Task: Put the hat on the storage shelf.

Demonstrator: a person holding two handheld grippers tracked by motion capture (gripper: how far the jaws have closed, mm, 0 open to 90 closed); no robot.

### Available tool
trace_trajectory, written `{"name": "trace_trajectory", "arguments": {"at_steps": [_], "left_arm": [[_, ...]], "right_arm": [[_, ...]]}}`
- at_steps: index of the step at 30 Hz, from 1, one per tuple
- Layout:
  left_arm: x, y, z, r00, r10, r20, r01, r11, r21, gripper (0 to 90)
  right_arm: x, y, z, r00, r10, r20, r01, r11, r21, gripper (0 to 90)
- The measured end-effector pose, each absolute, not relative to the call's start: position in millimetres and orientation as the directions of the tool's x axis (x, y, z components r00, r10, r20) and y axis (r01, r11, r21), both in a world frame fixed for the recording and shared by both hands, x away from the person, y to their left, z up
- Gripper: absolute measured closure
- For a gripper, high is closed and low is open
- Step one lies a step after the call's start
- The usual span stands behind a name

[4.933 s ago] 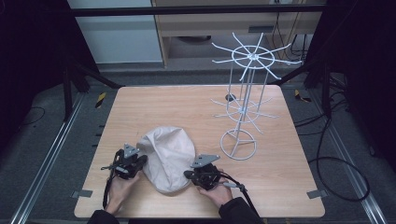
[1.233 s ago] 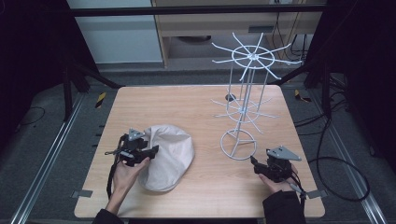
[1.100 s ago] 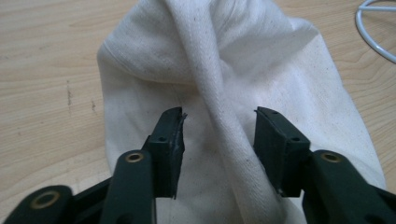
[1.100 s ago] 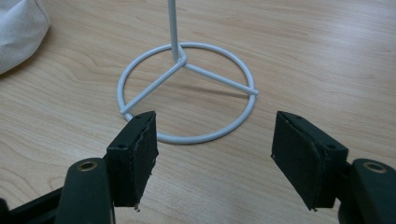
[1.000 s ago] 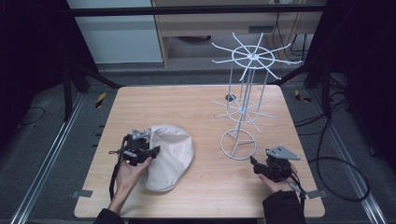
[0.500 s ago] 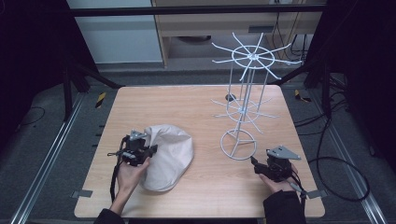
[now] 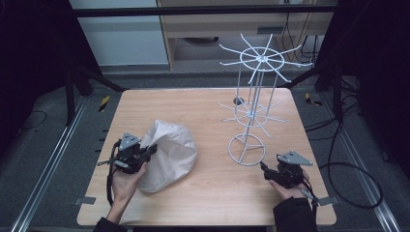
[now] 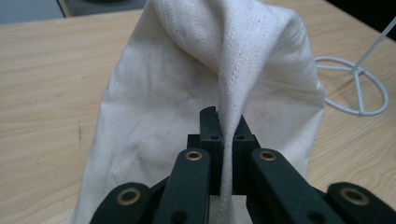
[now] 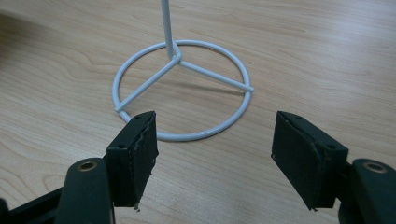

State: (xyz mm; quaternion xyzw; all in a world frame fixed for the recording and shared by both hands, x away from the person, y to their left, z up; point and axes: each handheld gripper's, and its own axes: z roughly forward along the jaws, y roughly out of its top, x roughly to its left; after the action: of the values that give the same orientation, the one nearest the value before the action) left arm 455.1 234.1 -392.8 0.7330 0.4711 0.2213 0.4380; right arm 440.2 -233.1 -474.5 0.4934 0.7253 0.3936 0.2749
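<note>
Cloth cream, coarse-woven, ridge pinched in left tool.

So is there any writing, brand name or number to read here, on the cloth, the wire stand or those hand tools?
None can be read.
White cloth: plain weave, no print or label showing.
White wire stand: bare wire, no tag.
Left gripper and right gripper: black parts with brass rivets, no markings.
Wooden table: wood grain alone.
</note>
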Motion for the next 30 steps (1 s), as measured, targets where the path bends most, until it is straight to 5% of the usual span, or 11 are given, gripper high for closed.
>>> {"name": "trace_trajectory", "arguments": {"at_steps": [30], "left_arm": [[400,252,-323,0.544,0.832,-0.111,0.188,0.008,0.982,88.3]], "right_arm": [[440,-235,-475,-0.354,0.935,-0.015,0.496,0.201,0.845,30.7]]}}
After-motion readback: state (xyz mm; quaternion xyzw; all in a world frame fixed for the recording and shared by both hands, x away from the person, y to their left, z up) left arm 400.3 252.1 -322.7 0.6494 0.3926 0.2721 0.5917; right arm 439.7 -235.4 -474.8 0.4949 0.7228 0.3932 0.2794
